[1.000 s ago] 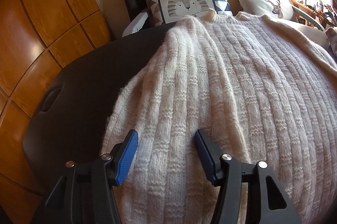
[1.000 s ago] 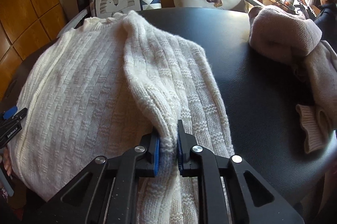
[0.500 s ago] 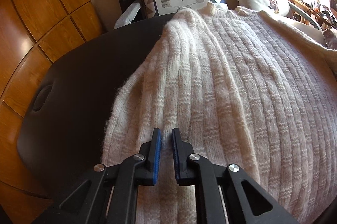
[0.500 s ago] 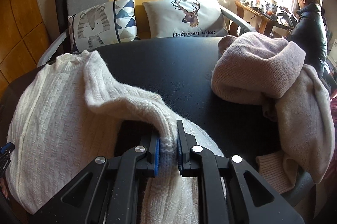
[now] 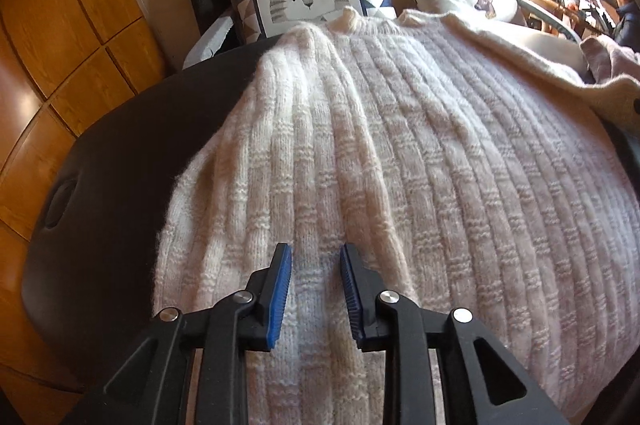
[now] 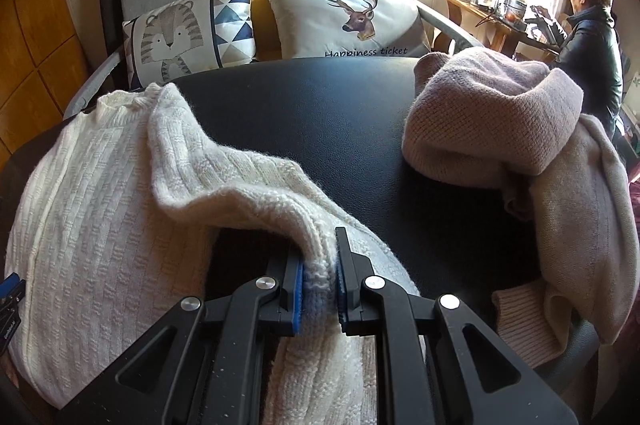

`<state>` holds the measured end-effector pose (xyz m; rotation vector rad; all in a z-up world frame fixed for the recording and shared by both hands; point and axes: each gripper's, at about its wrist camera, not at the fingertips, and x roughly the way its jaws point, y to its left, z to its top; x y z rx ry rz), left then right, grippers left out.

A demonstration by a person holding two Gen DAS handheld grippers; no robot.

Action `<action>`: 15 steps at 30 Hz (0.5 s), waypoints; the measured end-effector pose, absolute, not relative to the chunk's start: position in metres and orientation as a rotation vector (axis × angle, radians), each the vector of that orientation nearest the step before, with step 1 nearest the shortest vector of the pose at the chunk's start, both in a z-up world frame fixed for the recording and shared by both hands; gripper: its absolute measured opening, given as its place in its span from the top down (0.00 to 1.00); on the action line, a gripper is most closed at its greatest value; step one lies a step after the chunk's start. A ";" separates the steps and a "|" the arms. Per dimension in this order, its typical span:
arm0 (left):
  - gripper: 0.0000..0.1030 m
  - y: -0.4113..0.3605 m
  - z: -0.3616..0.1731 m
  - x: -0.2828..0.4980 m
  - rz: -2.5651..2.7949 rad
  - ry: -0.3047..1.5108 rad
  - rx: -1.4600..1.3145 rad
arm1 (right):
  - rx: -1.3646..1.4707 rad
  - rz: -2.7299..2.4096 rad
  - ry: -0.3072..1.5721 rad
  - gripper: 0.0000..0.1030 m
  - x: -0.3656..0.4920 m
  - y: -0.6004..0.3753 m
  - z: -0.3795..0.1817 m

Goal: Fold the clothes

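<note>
A cream ribbed knit sweater (image 5: 400, 145) lies spread on the black table (image 5: 120, 165), collar toward the sofa. My left gripper (image 5: 315, 253) hovers low over the sweater's near left part. Its jaws are opening, and the knit shows between the blue pads, which do not press on it. In the right wrist view the sweater (image 6: 100, 185) fills the left side. My right gripper (image 6: 319, 265) is shut on a fold of its right edge, held up off the table (image 6: 320, 105) in a raised ridge. A bit of the left gripper (image 6: 10, 289) shows at that view's left edge.
A heap of pink and beige knitwear (image 6: 500, 113) sits on the table's right side. Behind the table stands a sofa with a tiger cushion (image 6: 188, 33) and a deer cushion (image 6: 352, 21). A person (image 6: 592, 45) sits at a desk far right. Wooden panelling (image 5: 60, 25) is on the left.
The left jaws went from wide apart to nearly shut, then parted again partway. The right gripper drew the sweater's right edge rightward off the body, uncovering black table, then held still.
</note>
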<state>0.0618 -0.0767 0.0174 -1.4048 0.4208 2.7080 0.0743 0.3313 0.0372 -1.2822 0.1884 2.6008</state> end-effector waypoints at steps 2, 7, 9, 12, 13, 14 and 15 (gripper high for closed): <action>0.75 -0.076 0.016 0.065 2.734 0.443 -1.372 | -1.281 2.603 0.162 0.87 0.075 0.328 0.037; 0.75 -0.074 0.017 0.067 2.744 0.433 -1.377 | -1.277 2.604 0.145 0.87 0.077 0.321 0.036; 0.75 -0.073 0.017 0.067 2.744 0.428 -1.385 | -1.276 2.604 0.142 0.87 0.078 0.319 0.035; 0.75 -0.073 0.016 0.067 2.752 0.425 -1.383 | -1.275 2.605 0.136 0.87 0.079 0.317 0.034; 0.75 -0.073 0.016 0.067 2.754 0.434 -1.378 | -1.275 2.606 0.136 0.87 0.080 0.316 0.034; 0.75 -0.072 0.015 0.068 2.757 0.443 -1.374 | -1.276 2.607 0.136 0.87 0.080 0.316 0.033; 0.75 -0.071 0.015 0.069 2.760 0.453 -1.368 | -1.276 2.608 0.135 0.87 0.080 0.316 0.033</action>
